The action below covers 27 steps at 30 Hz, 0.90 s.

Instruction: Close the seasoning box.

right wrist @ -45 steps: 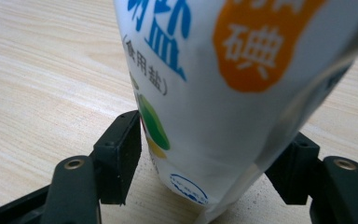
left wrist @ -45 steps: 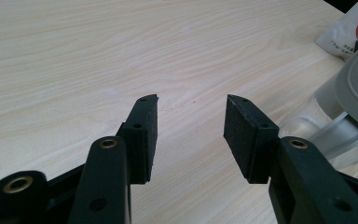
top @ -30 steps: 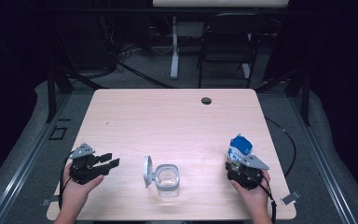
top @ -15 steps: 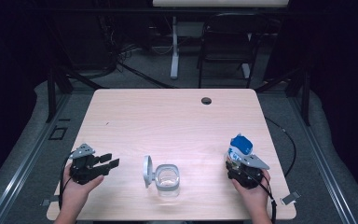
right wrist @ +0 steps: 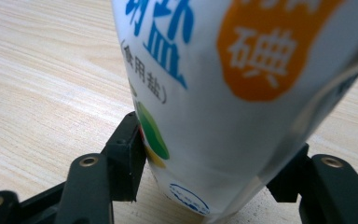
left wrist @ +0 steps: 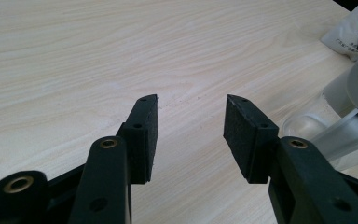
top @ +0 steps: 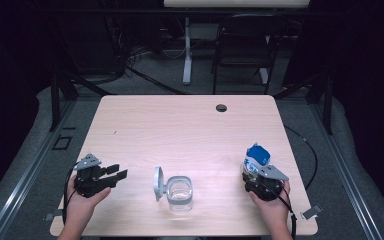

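The right gripper view reads the print on the white plastic salt pouch: blue characters, an orange patch; the high view shows just its blue-and-white top. The right gripper, held in a hand at the near right edge of the pale wooden table, has its jaws pressed against the pouch's sides. The left gripper, in a hand at the near left, points right, jaws wide with bare table between them. Between the two stands a clear plastic jar, its grey hinged lid open to the left; whether it holds anything is unclear.
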Motion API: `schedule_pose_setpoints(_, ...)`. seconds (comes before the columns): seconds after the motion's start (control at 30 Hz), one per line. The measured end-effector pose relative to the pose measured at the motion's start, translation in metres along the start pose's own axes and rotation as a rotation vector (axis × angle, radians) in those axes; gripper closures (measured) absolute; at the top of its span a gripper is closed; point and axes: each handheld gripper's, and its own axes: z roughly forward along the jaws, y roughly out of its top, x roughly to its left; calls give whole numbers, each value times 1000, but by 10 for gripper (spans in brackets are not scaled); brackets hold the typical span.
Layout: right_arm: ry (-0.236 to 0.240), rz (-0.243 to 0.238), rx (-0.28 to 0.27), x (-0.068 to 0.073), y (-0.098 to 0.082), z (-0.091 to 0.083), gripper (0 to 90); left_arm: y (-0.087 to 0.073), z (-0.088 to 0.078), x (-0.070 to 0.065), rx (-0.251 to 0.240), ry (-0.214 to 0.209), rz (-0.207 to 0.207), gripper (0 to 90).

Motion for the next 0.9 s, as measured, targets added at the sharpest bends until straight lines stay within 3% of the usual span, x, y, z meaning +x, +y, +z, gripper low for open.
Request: schedule_pose_setpoints(0.9, 12, -14, 2, -2, 0, -1, 404, -1, 0, 2, -1, 4, -9, 553)
